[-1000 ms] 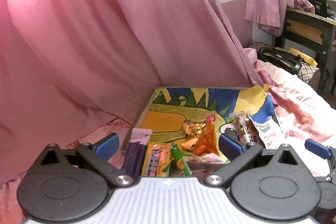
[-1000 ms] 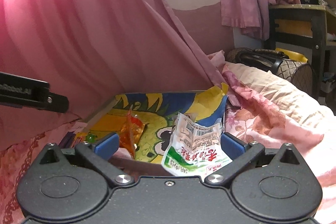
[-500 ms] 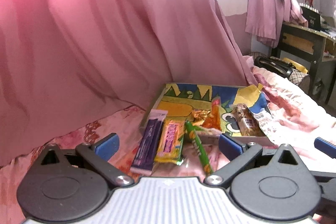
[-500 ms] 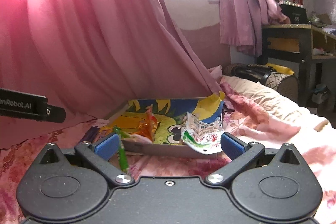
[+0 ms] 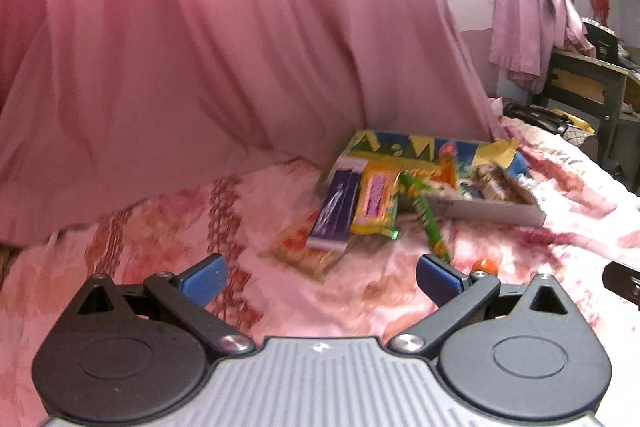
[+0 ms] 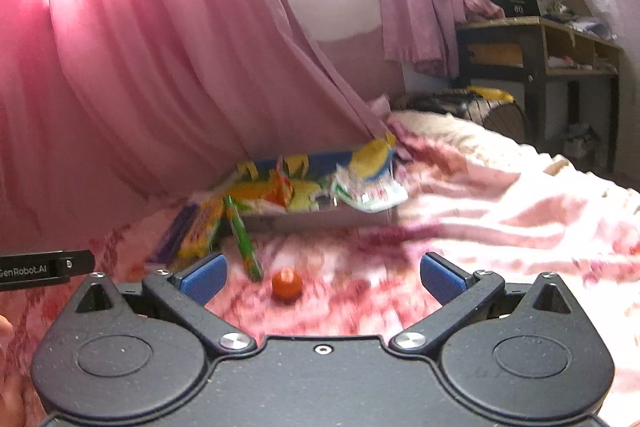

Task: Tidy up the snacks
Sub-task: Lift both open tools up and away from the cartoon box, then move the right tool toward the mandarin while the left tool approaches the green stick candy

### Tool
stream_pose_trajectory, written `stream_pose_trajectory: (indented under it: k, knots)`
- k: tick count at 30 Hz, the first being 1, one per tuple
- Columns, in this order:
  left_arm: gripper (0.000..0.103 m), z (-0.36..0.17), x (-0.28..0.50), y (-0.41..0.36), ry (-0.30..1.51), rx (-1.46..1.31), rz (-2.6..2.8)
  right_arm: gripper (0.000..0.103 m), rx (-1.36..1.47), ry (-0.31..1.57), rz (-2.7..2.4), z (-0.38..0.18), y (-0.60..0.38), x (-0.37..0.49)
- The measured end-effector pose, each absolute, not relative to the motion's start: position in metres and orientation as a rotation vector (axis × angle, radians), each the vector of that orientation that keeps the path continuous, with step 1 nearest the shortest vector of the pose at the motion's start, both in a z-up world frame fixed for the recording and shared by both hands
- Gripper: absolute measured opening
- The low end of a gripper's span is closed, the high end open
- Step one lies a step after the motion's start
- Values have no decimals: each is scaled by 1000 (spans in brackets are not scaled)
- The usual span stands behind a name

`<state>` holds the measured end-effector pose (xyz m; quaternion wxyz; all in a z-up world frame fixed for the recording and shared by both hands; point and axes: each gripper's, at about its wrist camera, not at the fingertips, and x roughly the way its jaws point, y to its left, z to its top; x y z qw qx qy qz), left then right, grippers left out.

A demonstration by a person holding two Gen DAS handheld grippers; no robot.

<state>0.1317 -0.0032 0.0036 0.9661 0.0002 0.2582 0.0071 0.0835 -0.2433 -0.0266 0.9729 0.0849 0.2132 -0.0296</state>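
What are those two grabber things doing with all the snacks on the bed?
A person is tidying snacks using two hand-held grippers. Right now the left gripper and right gripper are both open and holding nothing. A few packets already lie in the colourful tray. The purple bar, yellow packet and green stick lean on its edge, and a small orange ball sits loose on the bedspread.

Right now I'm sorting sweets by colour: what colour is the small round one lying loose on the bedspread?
Orange; the small round sweet shows best in the right wrist view.
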Motion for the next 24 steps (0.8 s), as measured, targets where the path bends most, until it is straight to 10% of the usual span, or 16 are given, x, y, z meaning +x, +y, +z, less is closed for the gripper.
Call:
stream_pose_trajectory:
  k: [24]
  knots:
    - [103,-2,82,11,656,-1,83,102,160,537,-11,-39,-227,60]
